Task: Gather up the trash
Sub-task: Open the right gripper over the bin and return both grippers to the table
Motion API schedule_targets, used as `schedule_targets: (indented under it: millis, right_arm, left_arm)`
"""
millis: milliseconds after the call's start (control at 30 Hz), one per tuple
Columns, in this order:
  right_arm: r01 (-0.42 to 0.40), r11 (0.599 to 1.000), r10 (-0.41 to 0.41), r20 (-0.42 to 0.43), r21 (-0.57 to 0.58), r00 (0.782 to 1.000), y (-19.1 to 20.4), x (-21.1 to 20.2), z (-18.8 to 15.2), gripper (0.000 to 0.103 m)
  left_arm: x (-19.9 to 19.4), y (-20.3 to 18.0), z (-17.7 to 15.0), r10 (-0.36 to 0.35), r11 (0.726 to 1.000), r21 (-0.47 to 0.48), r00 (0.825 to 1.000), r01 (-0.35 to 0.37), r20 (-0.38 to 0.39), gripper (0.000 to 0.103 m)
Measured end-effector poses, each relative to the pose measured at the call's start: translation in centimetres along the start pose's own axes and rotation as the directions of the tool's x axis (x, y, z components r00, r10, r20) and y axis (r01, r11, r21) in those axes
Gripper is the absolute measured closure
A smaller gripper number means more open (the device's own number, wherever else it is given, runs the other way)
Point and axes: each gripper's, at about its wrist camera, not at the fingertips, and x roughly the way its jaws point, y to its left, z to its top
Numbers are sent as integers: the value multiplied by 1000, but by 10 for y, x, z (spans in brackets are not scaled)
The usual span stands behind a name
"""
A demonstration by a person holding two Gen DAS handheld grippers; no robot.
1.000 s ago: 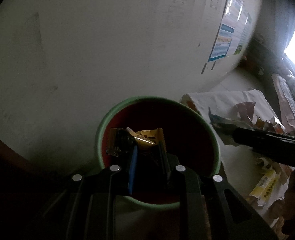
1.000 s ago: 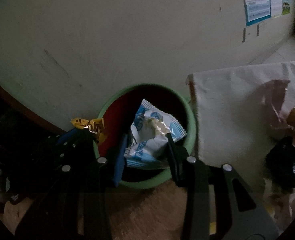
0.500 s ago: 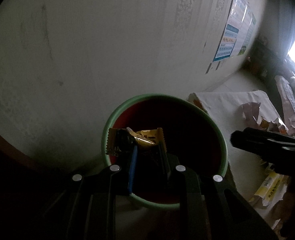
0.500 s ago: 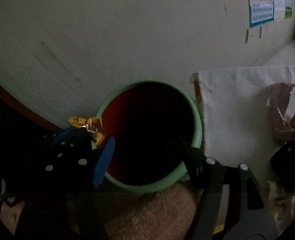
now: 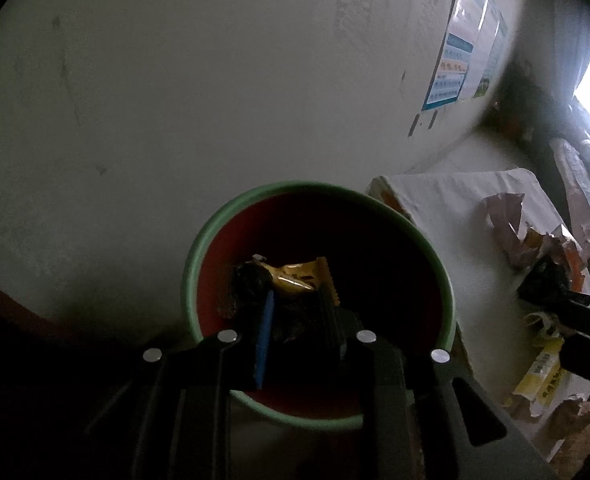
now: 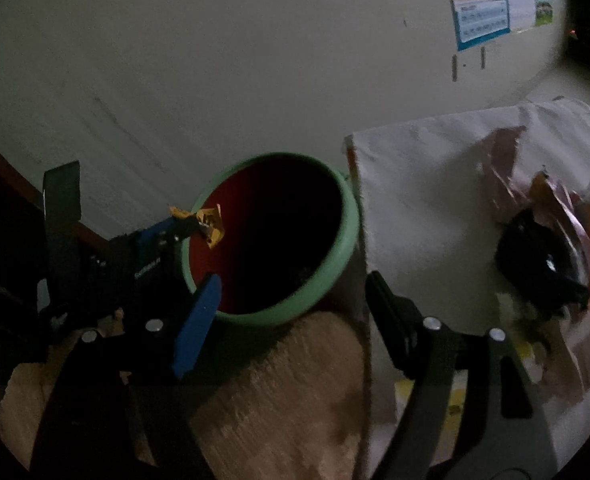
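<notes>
A round bin with a green rim (image 5: pixel 199 248) and red inside stands against the wall; it also shows in the right wrist view (image 6: pixel 345 216). My left gripper (image 5: pixel 295 320) is shut on a yellow wrapper (image 5: pixel 299 276) and holds it over the bin's mouth. In the right wrist view the left gripper (image 6: pixel 193 224) and the yellow wrapper (image 6: pixel 211 228) hang over the bin's left rim. My right gripper (image 6: pixel 291 312) is open and empty, drawn back in front of the bin. The bin's bottom is too dark to see.
A white cloth-covered surface (image 6: pixel 427 184) lies right of the bin, with several crumpled wrappers (image 6: pixel 543 208) and a black lump (image 6: pixel 535 256) on it. A tan rounded object (image 6: pixel 279 400) sits below the bin. Posters (image 6: pixel 483 4) hang on the wall.
My right gripper opened and let the blue-and-white wrapper fall into the bin, then drew back to the right. My left gripper kept hold of the yellow wrapper and moved over the bin.
</notes>
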Motion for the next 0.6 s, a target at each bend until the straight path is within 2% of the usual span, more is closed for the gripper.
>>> schedule_targets:
  millis: [67, 100, 133, 367, 600]
  right_arm:
    - [16, 1000, -16, 10, -6, 1000, -3, -4, -2, 30]
    - [21, 1000, -21, 14, -9, 1000, -3, -5, -2, 30]
    - [25, 1000, -25, 20, -13, 999, -4, -8, -2, 30]
    - [29, 999, -27, 54, -23, 998, -8, -17, -3, 30]
    - [34, 999, -33, 91, -7, 995, -15, -38, -8, 30]
  left_arm:
    - [-1, -2, 1, 13, 1000, 4, 1000, -13, 3, 73]
    - [-1, -3, 2, 18, 1000, 3, 1000, -18, 4, 64]
    - [-3, -4, 2, 21, 1000, 0, 1000, -21, 12, 62]
    - [-13, -11, 6, 36, 999, 16, 999, -37, 27, 60]
    - [-26, -33, 10, 14, 998, 53, 999, -17, 49, 59]
